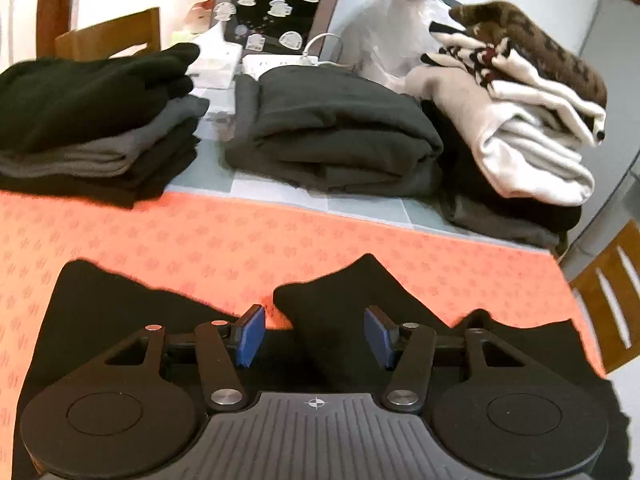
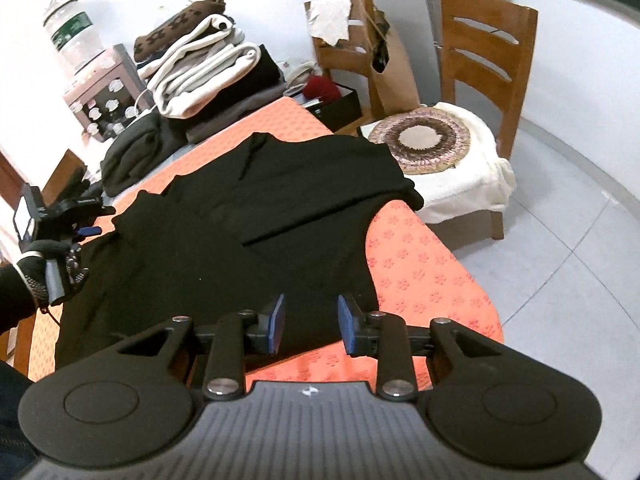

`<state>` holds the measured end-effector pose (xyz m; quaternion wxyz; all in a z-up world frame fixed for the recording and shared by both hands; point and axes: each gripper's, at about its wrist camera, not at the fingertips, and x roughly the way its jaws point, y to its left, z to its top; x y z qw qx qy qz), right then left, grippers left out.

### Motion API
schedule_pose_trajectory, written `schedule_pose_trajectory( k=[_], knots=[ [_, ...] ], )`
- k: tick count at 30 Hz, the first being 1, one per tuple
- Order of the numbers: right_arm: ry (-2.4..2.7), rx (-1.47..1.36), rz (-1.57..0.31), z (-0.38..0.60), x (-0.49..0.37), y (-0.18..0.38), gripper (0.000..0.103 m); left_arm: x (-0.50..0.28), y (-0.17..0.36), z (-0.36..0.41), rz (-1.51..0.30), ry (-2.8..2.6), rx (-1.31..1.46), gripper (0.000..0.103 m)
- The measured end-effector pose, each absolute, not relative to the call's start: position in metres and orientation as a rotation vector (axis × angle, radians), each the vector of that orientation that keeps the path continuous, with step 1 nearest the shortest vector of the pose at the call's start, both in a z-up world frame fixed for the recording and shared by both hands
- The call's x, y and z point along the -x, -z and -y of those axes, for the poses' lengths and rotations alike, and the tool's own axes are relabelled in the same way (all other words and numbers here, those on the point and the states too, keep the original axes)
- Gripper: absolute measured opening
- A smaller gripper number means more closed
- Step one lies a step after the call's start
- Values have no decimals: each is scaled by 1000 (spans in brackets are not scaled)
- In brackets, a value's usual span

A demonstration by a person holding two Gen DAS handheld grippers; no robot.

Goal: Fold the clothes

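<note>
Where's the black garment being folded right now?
In the right wrist view, the black garment lies spread on the orange tablecloth, directly ahead of the open right claw, with folded stacks behind it.

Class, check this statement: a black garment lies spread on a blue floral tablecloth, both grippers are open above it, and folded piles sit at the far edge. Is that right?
Not quite: the tablecloth is orange, not blue, as the right wrist view shows. The rest stands: the black garment lies spread on it, the left gripper and right gripper are open, and folded piles sit at the far edge.

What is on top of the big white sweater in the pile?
A brown patterned garment lies on top of the white sweater. Darker folded clothes sit underneath; how many is hidden.
</note>
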<state>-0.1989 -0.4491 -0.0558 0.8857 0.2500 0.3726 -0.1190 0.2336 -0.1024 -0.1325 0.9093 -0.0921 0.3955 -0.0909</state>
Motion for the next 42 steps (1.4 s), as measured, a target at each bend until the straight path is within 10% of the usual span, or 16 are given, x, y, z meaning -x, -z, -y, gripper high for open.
schedule_pose_trajectory(
  k=[10, 14, 42],
  knots=[
    [269, -518, -772, 437, 196, 50, 34, -259, 157, 107, -836, 143, 122, 55],
    [270, -519, -778, 437, 196, 51, 34, -261, 158, 105, -815, 170, 122, 10],
    [32, -433, -773, 600, 207, 55, 36, -102, 52, 342, -548, 413, -40, 9]
  ],
)
